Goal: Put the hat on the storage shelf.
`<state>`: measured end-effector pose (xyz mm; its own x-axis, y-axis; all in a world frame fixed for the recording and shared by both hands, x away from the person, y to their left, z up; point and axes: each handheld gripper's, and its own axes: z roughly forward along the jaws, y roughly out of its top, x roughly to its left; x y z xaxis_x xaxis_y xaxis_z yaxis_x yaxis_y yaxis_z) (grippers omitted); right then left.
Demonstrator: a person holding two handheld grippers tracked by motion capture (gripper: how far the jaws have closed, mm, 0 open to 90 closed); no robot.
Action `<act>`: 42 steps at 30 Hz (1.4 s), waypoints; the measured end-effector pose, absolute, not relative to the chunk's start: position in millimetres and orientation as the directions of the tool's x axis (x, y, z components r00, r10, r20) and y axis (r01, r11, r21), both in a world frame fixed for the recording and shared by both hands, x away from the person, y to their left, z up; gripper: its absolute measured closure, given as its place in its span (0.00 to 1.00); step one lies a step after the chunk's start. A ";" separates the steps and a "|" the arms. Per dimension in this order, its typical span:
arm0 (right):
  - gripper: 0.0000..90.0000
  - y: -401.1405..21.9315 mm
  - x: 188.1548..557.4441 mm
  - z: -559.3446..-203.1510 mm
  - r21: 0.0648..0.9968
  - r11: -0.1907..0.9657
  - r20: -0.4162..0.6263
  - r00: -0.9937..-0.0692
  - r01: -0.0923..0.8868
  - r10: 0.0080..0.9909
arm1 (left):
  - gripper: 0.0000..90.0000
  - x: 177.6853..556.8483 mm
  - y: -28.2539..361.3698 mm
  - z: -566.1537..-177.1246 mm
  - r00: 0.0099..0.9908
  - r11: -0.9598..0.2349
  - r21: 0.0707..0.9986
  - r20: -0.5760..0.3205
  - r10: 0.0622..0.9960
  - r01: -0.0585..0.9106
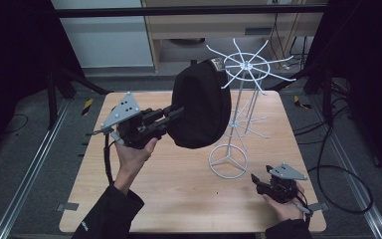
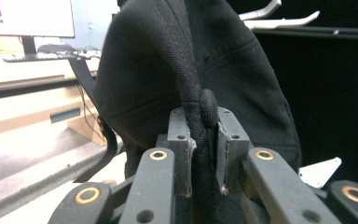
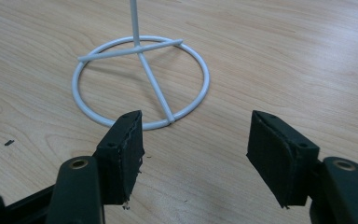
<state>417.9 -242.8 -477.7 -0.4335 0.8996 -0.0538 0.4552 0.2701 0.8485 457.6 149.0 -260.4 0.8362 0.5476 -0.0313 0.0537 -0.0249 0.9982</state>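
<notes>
The left gripper (image 2: 204, 140) is clamped on the thick stitched edge band of a black fabric cap (image 1: 201, 102), soft and limp. The cap is held in the air, just left of the top ring of a white wire rack (image 1: 243, 67) with radiating hooks, on a light wooden table (image 1: 179, 194). Judged light and not fragile; the seamed band is the firmest hold, as thin cloth would likely slip. The right gripper (image 3: 196, 154) rests low, near the rack's round base, jaws apart and empty.
</notes>
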 end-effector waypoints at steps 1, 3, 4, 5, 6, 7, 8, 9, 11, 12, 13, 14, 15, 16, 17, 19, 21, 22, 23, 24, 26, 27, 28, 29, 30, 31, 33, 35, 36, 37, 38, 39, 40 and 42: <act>0.40 -242.8 417.9 -477.7 0.848 0.270 -0.054 -0.433 0.455 0.900 | 0.86 458.5 148.0 -262.2 0.834 -0.033 0.998 -0.030 0.550 0.058; 0.40 -243.0 417.9 -477.6 0.848 0.272 -0.056 -0.433 0.456 0.900 | 0.86 460.5 146.4 -265.5 0.831 -0.041 0.997 -0.033 0.555 0.067; 0.40 -243.0 417.9 -477.7 0.848 0.272 -0.056 -0.433 0.455 0.900 | 0.86 461.9 145.7 -267.5 0.832 -0.042 0.996 -0.040 0.554 0.076; 0.40 -243.1 417.9 -477.7 0.848 0.272 -0.056 -0.433 0.455 0.900 | 0.86 462.6 145.3 -268.7 0.831 -0.043 0.996 -0.041 0.555 0.078; 0.40 -243.1 417.9 -477.8 0.848 0.273 -0.057 -0.433 0.455 0.899 | 0.85 464.2 144.1 -271.2 0.829 -0.052 0.995 -0.044 0.557 0.088; 0.40 -243.1 417.9 -477.8 0.848 0.273 -0.057 -0.433 0.455 0.899 | 0.85 464.2 144.1 -271.2 0.829 -0.052 0.995 -0.044 0.557 0.088; 0.40 -242.8 417.7 -477.8 0.847 0.269 -0.052 -0.432 0.459 0.901 | 0.85 465.0 143.5 -272.3 0.828 -0.057 0.994 -0.044 0.559 0.092; 0.40 -242.6 417.5 -477.7 0.846 0.267 -0.049 -0.431 0.461 0.901 | 0.84 465.6 143.0 -273.4 0.827 -0.061 0.994 -0.045 0.560 0.096; 0.40 -242.5 417.5 -477.8 0.846 0.268 -0.051 -0.431 0.460 0.901 | 0.84 466.6 142.1 -275.7 0.824 -0.069 0.993 -0.042 0.565 0.098; 0.40 -242.3 417.5 -477.9 0.846 0.268 -0.052 -0.431 0.460 0.901 | 0.83 467.7 141.3 -278.0 0.820 -0.071 0.992 -0.044 0.570 0.103; 0.40 -242.3 417.5 -477.9 0.846 0.268 -0.052 -0.431 0.460 0.901 | 0.83 467.7 141.3 -278.0 0.820 -0.071 0.992 -0.044 0.570 0.103; 0.40 -242.1 417.4 -477.9 0.846 0.268 -0.050 -0.430 0.461 0.901 | 0.83 468.6 141.1 -279.0 0.818 -0.072 0.992 -0.045 0.573 0.105; 0.40 -242.2 417.4 -477.9 0.846 0.269 -0.051 -0.431 0.461 0.901 | 0.82 469.0 141.0 -279.5 0.817 -0.073 0.992 -0.046 0.575 0.107; 0.39 -242.1 417.4 -478.0 0.846 0.269 -0.052 -0.431 0.461 0.901 | 0.81 469.6 140.9 -280.1 0.815 -0.073 0.991 -0.047 0.577 0.109; 0.39 -242.1 417.4 -478.0 0.846 0.269 -0.052 -0.431 0.461 0.901 | 0.81 470.1 140.8 -280.6 0.814 -0.073 0.991 -0.048 0.579 0.111; 0.39 -242.1 417.5 -478.1 0.845 0.270 -0.053 -0.430 0.461 0.901 | 0.77 470.8 140.6 -281.1 0.810 -0.072 0.991 -0.049 0.584 0.112; 0.39 -242.1 417.5 -478.2 0.845 0.271 -0.053 -0.431 0.461 0.901 | 0.76 471.2 140.5 -281.3 0.805 -0.072 0.991 -0.049 0.592 0.114; 0.39 -242.2 417.5 -478.2 0.846 0.270 -0.053 -0.431 0.461 0.901 | 0.71 471.5 140.7 -281.6 0.798 -0.067 0.991 -0.054 0.600 0.117; 0.39 -242.2 417.5 -478.2 0.846 0.270 -0.053 -0.431 0.461 0.901 | 0.69 471.5 140.7 -281.6 0.798 -0.067 0.991 -0.054 0.600 0.117; 0.39 -242.2 417.5 -478.3 0.846 0.269 -0.052 -0.431 0.460 0.901 | 0.68 471.1 141.4 -282.2 0.791 -0.065 0.992 -0.050 0.610 0.112; 0.39 -242.0 417.4 -478.2 0.845 0.268 -0.051 -0.430 0.462 0.901 | 0.64 470.4 142.3 -283.1 0.786 -0.067 0.992 -0.042 0.617 0.106; 0.39 -242.0 417.4 -478.2 0.845 0.268 -0.051 -0.430 0.462 0.901 | 0.63 470.4 142.3 -283.1 0.786 -0.067 0.992 -0.042 0.617 0.106; 0.39 -241.9 417.5 -478.4 0.845 0.269 -0.052 -0.430 0.462 0.901 | 0.61 469.9 142.6 -283.6 0.784 -0.070 0.992 -0.038 0.620 0.103; 0.39 -241.9 417.6 -478.5 0.845 0.268 -0.050 -0.431 0.462 0.901 | 0.59 468.7 143.6 -284.8 0.777 -0.078 0.992 -0.026 0.629 0.095; 0.39 -242.0 417.6 -478.5 0.845 0.268 -0.050 -0.431 0.462 0.901 | 0.58 468.2 144.2 -285.2 0.774 -0.084 0.992 -0.019 0.632 0.093; 0.39 -242.0 417.6 -478.5 0.845 0.268 -0.050 -0.431 0.462 0.901 | 0.57 468.2 144.2 -285.2 0.774 -0.084 0.992 -0.019 0.632 0.093; 0.39 -242.0 417.6 -478.5 0.845 0.268 -0.050 -0.431 0.462 0.901 | 0.55 466.8 146.1 -286.3 0.772 -0.093 0.992 -0.010 0.635 0.089; 0.39 -242.2 417.6 -478.6 0.845 0.269 -0.052 -0.430 0.462 0.901 | 0.53 464.4 148.9 -287.8 0.772 -0.096 0.992 -0.003 0.635 0.082; 0.39 -242.1 417.6 -478.6 0.846 0.266 -0.049 -0.430 0.462 0.902 | 0.50 463.2 150.3 -288.5 0.771 -0.099 0.992 0.004 0.637 0.077; 0.39 -242.1 417.6 -478.6 0.846 0.266 -0.049 -0.430 0.462 0.902 | 0.50 462.2 151.2 -289.2 0.768 -0.099 0.992 0.005 0.640 0.076; 0.38 -242.2 417.6 -478.8 0.846 0.266 -0.050 -0.429 0.461 0.902 | 0.48 459.9 154.3 -290.9 0.765 -0.104 0.992 0.013 0.644 0.071; 0.38 -242.2 417.6 -478.8 0.846 0.266 -0.050 -0.429 0.461 0.902 | 0.47 459.9 154.3 -290.9 0.765 -0.104 0.992 0.013 0.644 0.071; 0.38 -242.3 417.6 -478.7 0.847 0.266 -0.050 -0.429 0.461 0.902 | 0.46 457.5 158.3 -292.8 0.758 -0.106 0.992 0.016 0.652 0.070; 0.38 -242.3 417.6 -478.7 0.847 0.265 -0.050 -0.428 0.460 0.902 | 0.45 456.2 160.8 -293.9 0.756 -0.108 0.992 0.017 0.654 0.071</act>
<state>417.6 -242.3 -478.7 -0.4281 0.9024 -0.0497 0.4603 0.2651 0.8473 456.2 160.8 -293.9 0.7565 0.6538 0.0172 0.0708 -0.1079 0.9916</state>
